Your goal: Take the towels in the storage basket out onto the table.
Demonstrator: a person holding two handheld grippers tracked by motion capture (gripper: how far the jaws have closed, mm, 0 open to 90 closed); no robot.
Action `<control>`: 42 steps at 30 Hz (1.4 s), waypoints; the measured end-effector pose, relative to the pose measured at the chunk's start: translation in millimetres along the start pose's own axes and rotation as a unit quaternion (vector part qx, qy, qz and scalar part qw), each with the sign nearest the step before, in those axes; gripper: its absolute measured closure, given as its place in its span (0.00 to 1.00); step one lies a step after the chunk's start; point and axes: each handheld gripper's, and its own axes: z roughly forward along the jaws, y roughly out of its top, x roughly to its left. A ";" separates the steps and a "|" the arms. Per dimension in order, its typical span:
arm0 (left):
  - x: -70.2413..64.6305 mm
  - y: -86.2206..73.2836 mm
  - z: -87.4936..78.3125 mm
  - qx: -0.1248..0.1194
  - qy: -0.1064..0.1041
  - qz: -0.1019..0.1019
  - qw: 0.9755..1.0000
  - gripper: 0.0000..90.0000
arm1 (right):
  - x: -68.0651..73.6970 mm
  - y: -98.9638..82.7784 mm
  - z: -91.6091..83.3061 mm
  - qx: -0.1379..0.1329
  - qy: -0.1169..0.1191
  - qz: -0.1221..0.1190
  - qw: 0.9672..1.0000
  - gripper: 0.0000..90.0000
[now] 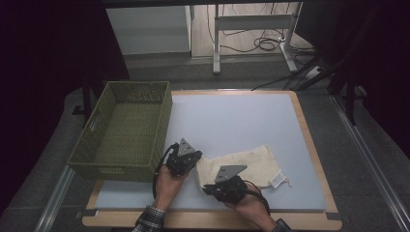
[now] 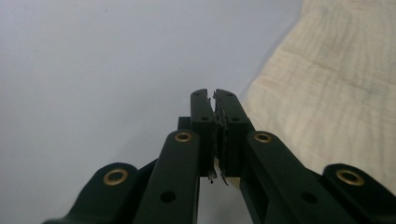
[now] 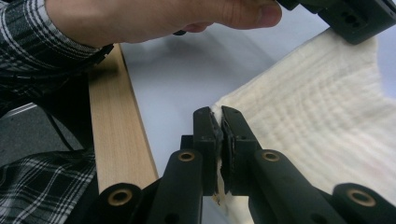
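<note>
Your left tongs (image 1: pixel 193 162) sit low and centre in the high view, jaws pressed together on the left edge of the cream cloth (image 1: pixel 246 164), with a sliver of fabric pinched between the pads in the left gripper view. Your right tongs (image 1: pixel 209 187), just below and to the right, are likewise clamped on the cloth's near corner. The cloth lies spread on the pale bench (image 1: pixel 232 116), lower centre of the frame, its white label (image 1: pixel 279 180) at the right end. A green woven basket (image 1: pixel 92 145) stands at the left.
</note>
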 end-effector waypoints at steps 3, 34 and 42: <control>-4.3 6.3 5.5 0.003 -0.002 0.012 1.000 0.97 | -3.5 -1.7 -6.8 -0.004 -0.006 0.004 1.000 0.95; -44.7 67.3 69.2 -0.020 -0.049 0.070 0.996 0.96 | -50.0 -52.9 -82.7 -0.030 -0.086 0.078 0.993 0.95; -56.1 85.7 85.8 -0.024 -0.067 0.079 0.994 0.96 | -61.1 -66.8 -105.9 -0.038 -0.112 0.098 0.988 0.95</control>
